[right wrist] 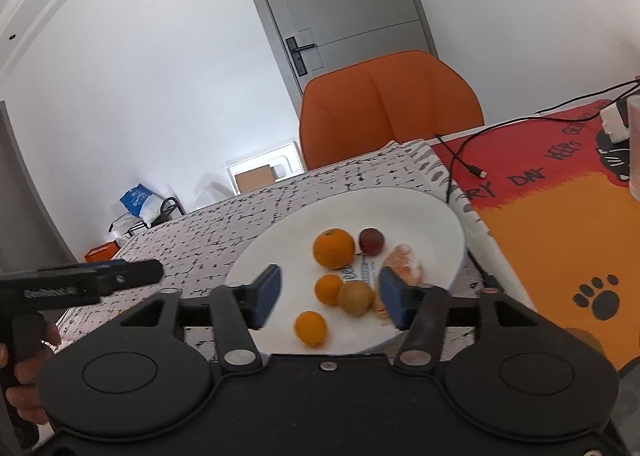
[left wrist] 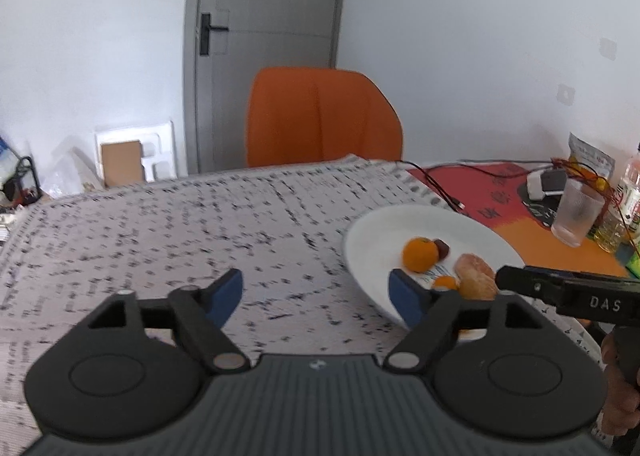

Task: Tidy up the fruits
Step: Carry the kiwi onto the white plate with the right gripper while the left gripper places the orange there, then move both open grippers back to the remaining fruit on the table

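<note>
A white plate [right wrist: 256, 256] on the patterned tablecloth holds a large orange [right wrist: 334, 248], a dark plum [right wrist: 371, 241], a peeled mandarin [right wrist: 404, 266], two small oranges [right wrist: 311, 328] and a brownish kiwi [right wrist: 356, 298]. My right gripper [right wrist: 331, 294] hovers open over the plate's near side, and its blue pads touch no fruit. In the left wrist view the plate [left wrist: 400, 224] lies to the right, with the orange [left wrist: 419, 254] and the mandarin [left wrist: 476, 276] on it. My left gripper [left wrist: 316, 292] is open over bare cloth left of the plate, with nothing between its fingers.
An orange chair [left wrist: 320, 116] stands behind the table's far edge. Right of the plate lies a red and orange mat [right wrist: 560, 236] with a black cable [right wrist: 460, 152], a ribbed glass [left wrist: 576, 212] and bottles [left wrist: 632, 184]. The patterned cloth [left wrist: 180, 224] stretches left.
</note>
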`<act>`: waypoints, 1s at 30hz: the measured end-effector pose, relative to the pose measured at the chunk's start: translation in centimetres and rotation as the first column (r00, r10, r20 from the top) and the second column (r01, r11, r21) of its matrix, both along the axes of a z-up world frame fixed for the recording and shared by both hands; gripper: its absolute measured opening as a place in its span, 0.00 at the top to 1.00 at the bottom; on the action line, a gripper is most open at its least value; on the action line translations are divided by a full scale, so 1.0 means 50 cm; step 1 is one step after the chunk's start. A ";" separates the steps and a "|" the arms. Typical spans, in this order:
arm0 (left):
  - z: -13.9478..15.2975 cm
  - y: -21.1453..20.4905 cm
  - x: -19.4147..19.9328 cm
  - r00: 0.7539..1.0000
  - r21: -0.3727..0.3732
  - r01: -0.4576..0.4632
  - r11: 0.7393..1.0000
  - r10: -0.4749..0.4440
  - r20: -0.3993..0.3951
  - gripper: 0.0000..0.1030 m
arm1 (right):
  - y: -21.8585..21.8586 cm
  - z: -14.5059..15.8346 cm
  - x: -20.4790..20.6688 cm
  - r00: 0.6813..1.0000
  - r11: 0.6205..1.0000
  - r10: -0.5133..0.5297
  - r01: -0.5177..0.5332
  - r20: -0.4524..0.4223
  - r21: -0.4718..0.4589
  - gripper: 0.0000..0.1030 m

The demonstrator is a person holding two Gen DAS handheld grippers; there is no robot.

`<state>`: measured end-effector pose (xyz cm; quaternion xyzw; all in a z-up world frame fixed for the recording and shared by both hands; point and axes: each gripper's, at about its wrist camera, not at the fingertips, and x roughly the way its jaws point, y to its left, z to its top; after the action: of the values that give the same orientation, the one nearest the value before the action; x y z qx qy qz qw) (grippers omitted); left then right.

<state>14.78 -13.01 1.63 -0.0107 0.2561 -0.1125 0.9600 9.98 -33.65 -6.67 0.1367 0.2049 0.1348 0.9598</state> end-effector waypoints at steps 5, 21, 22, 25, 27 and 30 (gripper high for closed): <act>0.012 0.042 -0.020 0.998 0.030 -0.064 0.998 0.063 0.021 0.13 | 0.026 0.007 -0.007 1.000 1.000 0.017 -0.017 0.023 -0.008 0.17; -0.008 0.147 -0.062 0.983 -0.010 -0.183 0.983 0.183 -0.006 0.10 | 0.110 0.029 -0.025 0.993 0.992 0.109 -0.105 0.055 -0.065 0.00; -0.010 0.153 -0.064 0.983 -0.011 -0.185 0.983 0.185 -0.012 0.10 | 0.115 0.029 -0.025 0.992 0.991 0.115 -0.111 0.052 -0.069 0.00; -0.016 0.169 -0.073 0.982 -0.024 -0.191 0.981 0.191 -0.013 0.10 | 0.132 0.029 -0.028 0.990 0.988 0.134 -0.130 0.048 -0.085 0.00; -0.020 0.179 -0.080 0.981 -0.029 -0.193 0.981 0.192 -0.012 0.10 | 0.143 0.030 -0.030 0.988 0.985 0.145 -0.140 0.046 -0.096 0.00; -0.026 0.194 -0.089 0.980 -0.034 -0.198 0.980 0.198 -0.013 0.10 | 0.162 0.028 -0.030 0.984 0.980 0.171 -0.166 0.041 -0.106 0.00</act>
<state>10.34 -3.32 0.35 -0.0533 0.2562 -0.0209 0.9649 8.47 -25.55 -5.24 0.0659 0.1983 0.2083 0.9555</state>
